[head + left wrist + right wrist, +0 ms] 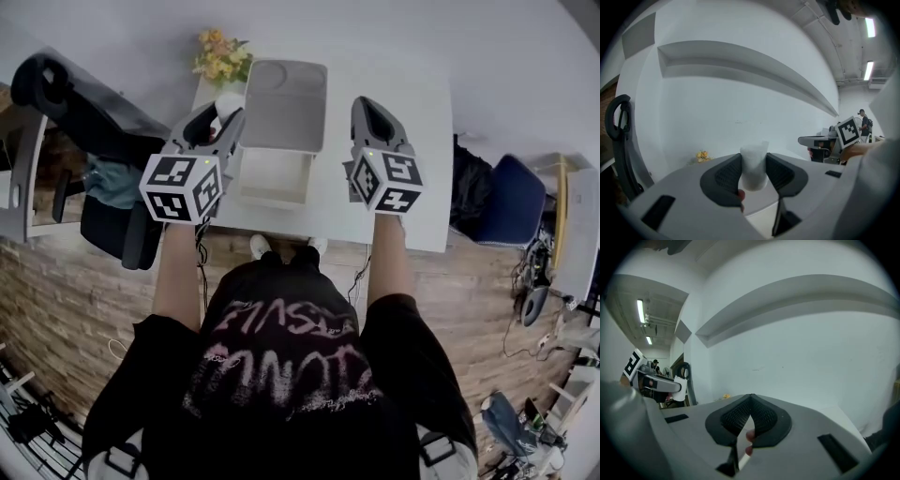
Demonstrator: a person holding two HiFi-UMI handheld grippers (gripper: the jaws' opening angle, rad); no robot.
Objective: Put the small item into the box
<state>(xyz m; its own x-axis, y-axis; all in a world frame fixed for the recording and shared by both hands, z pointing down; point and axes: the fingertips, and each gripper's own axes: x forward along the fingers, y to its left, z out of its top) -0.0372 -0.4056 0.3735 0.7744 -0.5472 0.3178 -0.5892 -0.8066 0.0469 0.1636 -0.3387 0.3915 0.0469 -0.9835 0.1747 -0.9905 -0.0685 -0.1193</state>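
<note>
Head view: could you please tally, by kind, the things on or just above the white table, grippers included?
Grippers: 2 (left gripper, right gripper)
Open-lidded box: 1
Yellow flower bunch: 1
Small white item, held between the left gripper's fingers: 1
Total: 5

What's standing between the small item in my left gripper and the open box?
Nothing visible. The left gripper holds the item just left of the box, whose lid is open. The right gripper hangs on the box's other side, off that path.
</note>
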